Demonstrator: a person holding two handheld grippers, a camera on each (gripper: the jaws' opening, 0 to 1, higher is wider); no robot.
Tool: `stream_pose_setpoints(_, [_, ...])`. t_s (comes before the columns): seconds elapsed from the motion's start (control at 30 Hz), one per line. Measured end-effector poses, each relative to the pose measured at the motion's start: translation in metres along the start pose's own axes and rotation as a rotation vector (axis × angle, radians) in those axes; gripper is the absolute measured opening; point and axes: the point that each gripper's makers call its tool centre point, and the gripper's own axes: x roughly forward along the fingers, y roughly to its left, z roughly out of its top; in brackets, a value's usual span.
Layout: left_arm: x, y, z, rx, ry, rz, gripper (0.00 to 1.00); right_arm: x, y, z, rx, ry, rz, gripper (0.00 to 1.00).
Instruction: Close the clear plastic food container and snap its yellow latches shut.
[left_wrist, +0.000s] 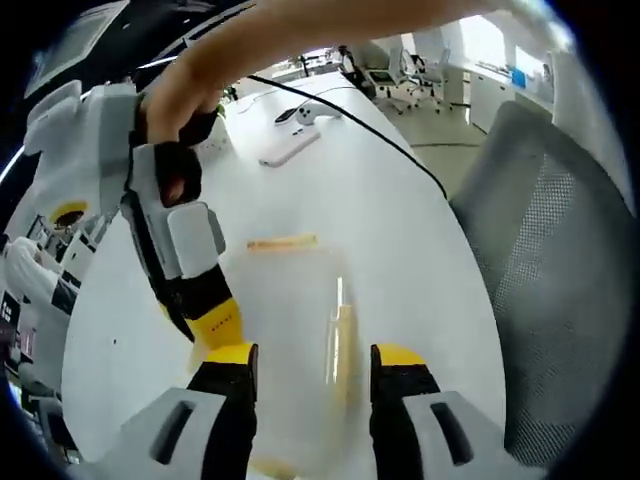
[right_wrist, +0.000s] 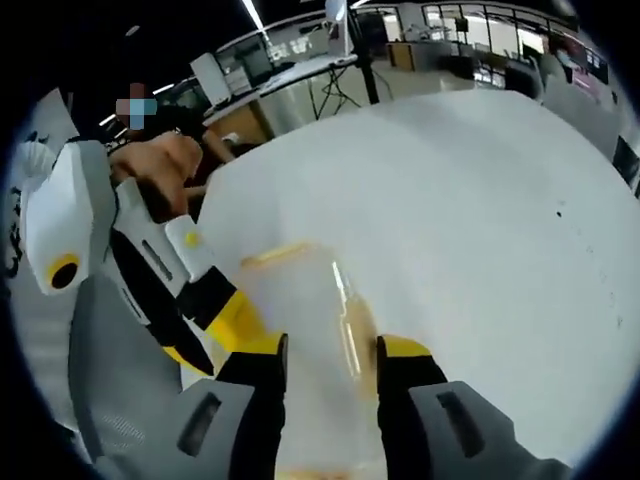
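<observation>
The clear container (left_wrist: 300, 340) sits on the white desk (left_wrist: 400, 200). In the left gripper view it lies at about 6 o'clock, right in front of the left tool (left_wrist: 315, 365). That tool's two yellow-tipped jaws are spread apart, one on each side of the box — I cannot tell if they touch it. A yellow latch (left_wrist: 282, 242) lies along the far edge of the box, and another yellow latch (left_wrist: 342, 340) runs between the jaws. The other tool comes in from 9 o'clock, held by a hand (left_wrist: 190, 95), and its yellow tip is just beside the box's edge. Far off at 12 o'clock are a phone (left_wrist: 290, 148) and a black cable (left_wrist: 360, 125). A gray chair (left_wrist: 560, 280) stands at 3 o'clock.

In the right gripper view the right tool (right_wrist: 330, 365) is spread wide too, with the container (right_wrist: 310, 330) between its jaws at 6 o'clock. The left tool reaches in from 9 o'clock — its yellow tip is close to the box's side.
</observation>
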Motion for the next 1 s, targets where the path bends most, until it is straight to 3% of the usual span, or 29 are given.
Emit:
stream_pose_setpoints(0.4, [0.0051, 0.0013, -0.0015, 0.141, 0.039, 0.073, 0.37, 0.0012, 0.0000, 0.0000, -0.036, 0.035, 0.048, 0.32])
stream_pose_setpoints(1.0, [0.0068, 0.0011, -0.0039, 0.213, 0.060, 0.103, 0.38, 0.0038, -0.0020, 0.0009, -0.036, 0.068, 0.103, 0.32])
